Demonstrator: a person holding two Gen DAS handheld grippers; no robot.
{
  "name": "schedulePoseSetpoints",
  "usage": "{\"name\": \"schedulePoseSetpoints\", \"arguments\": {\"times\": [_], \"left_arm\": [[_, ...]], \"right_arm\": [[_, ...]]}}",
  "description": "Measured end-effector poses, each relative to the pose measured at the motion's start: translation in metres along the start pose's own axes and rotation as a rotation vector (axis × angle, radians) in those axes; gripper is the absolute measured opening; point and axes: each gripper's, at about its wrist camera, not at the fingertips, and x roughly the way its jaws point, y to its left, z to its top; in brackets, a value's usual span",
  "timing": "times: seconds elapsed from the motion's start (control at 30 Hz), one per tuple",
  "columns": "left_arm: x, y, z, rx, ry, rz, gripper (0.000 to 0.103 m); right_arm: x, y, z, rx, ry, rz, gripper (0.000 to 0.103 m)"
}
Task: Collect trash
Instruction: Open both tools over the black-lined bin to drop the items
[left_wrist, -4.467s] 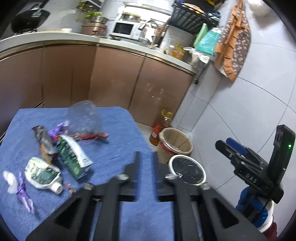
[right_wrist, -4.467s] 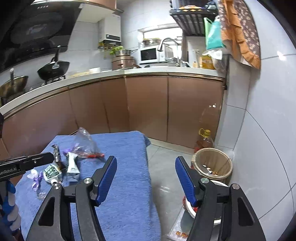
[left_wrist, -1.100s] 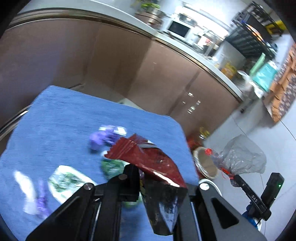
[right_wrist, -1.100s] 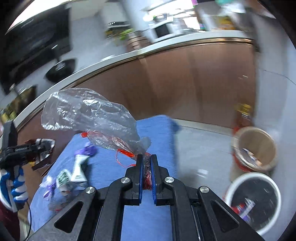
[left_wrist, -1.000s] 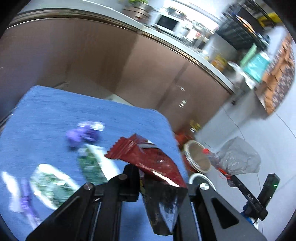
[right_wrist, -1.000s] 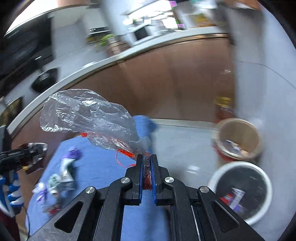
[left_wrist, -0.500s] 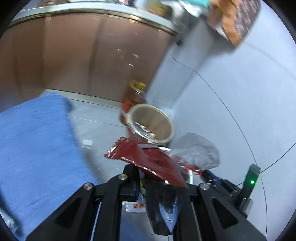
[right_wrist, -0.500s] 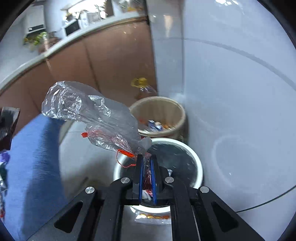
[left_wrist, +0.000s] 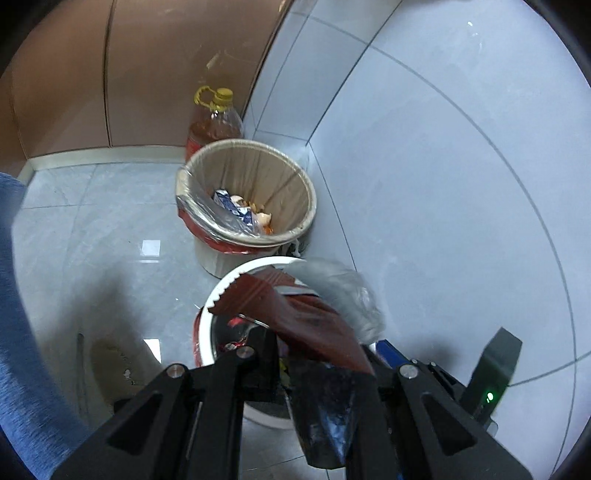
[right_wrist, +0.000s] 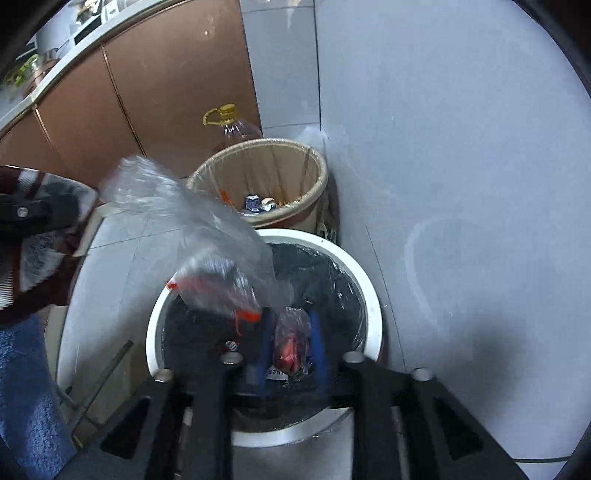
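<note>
Your left gripper (left_wrist: 286, 363) is clamped on a dark red wrapper (left_wrist: 295, 317); the wrapper's serrated edge sticks up and left of the jaws, its dark inner side hangs below them. It sits above the white bin (left_wrist: 236, 280), over the bin's near rim.

Your right gripper (right_wrist: 290, 343) has its blue pads (right_wrist: 316, 339) parted a little, with a gap on each side of the crumpled red-and-clear knot between them. Whether the pads touch that knot, you cannot tell. The clear bag (right_wrist: 192, 229) rises up and left from the gripper, blurred, over the white bin's (right_wrist: 369, 295) opening.

View differences:
- Left wrist view: shows the right gripper (left_wrist: 388, 350) as a blue tip beside the wrapper, with the clear bag (left_wrist: 347, 291) bunched behind the wrapper. It shows little of the white bin's inside.
- Right wrist view: looks straight into the white bin, black liner, a few small scraps with a printed label near the bottom. The left gripper (right_wrist: 44, 210) and wrapper (right_wrist: 40, 258) appear at the left edge, left of the bin's rim.

Containers:
- White bin: nearest you, black-lined, scraps inside.
- Tan bin (left_wrist: 303, 192): just behind the white bin, touching or nearly so, against the wall. Clear liner folded over the rim; blue-and-white packet and orange-white scraps at the bottom.
- Oil bottle (left_wrist: 214, 122): behind the tan bin, yellow cap and handle, amber liquid, in the corner by the cabinet (left_wrist: 147, 74).
- Blue cloth (left_wrist: 18, 332): left of the white bin, at the frame edge.
</note>
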Motion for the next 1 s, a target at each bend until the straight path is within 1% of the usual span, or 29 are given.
{"name": "schedulePoseSetpoints", "arguments": {"times": [0.03,0.23,0.3,0.33,0.37,0.53,0.73,0.8,0.87,0.9,1.0], "left_arm": [[0.006,-0.001,0.001,0.001,0.009,-0.004,0.011],[0.031,-0.011,0.002,0.027,0.042,0.001,0.012],[0.035,-0.012,0.001,0.03,0.052,0.001,0.022],[0.036,-0.013,0.001,0.029,0.052,-0.001,0.036],[0.036,-0.013,0.0,0.03,0.05,-0.004,0.046],[0.032,-0.014,-0.001,0.033,0.047,-0.024,0.046],[0.013,-0.01,-0.005,0.02,0.022,-0.03,0.046],[0.002,-0.009,-0.007,0.022,0.004,-0.025,0.046],[-0.013,-0.009,-0.011,0.023,-0.021,-0.016,0.046],[-0.021,-0.008,-0.012,0.023,-0.035,-0.012,0.046],[-0.049,-0.009,-0.019,0.033,-0.09,0.01,0.046]], "right_arm": [[0.001,-0.001,-0.001,0.006,0.001,-0.004,0.036],[0.002,-0.008,-0.011,0.026,0.011,-0.02,0.043],[0.0,-0.009,-0.016,0.029,0.015,-0.026,0.044],[-0.002,-0.009,-0.019,0.031,0.017,-0.027,0.044],[-0.003,-0.009,-0.022,0.028,0.019,-0.03,0.044],[-0.006,-0.008,-0.03,0.023,0.033,-0.034,0.046],[-0.014,-0.004,-0.031,0.021,0.02,-0.024,0.046],[-0.018,-0.002,-0.029,0.018,0.006,-0.019,0.046],[-0.026,0.002,-0.027,0.016,-0.011,-0.013,0.049],[-0.03,0.003,-0.026,0.017,-0.02,-0.009,0.05],[-0.045,0.01,-0.023,0.013,-0.057,-0.001,0.051]]}}
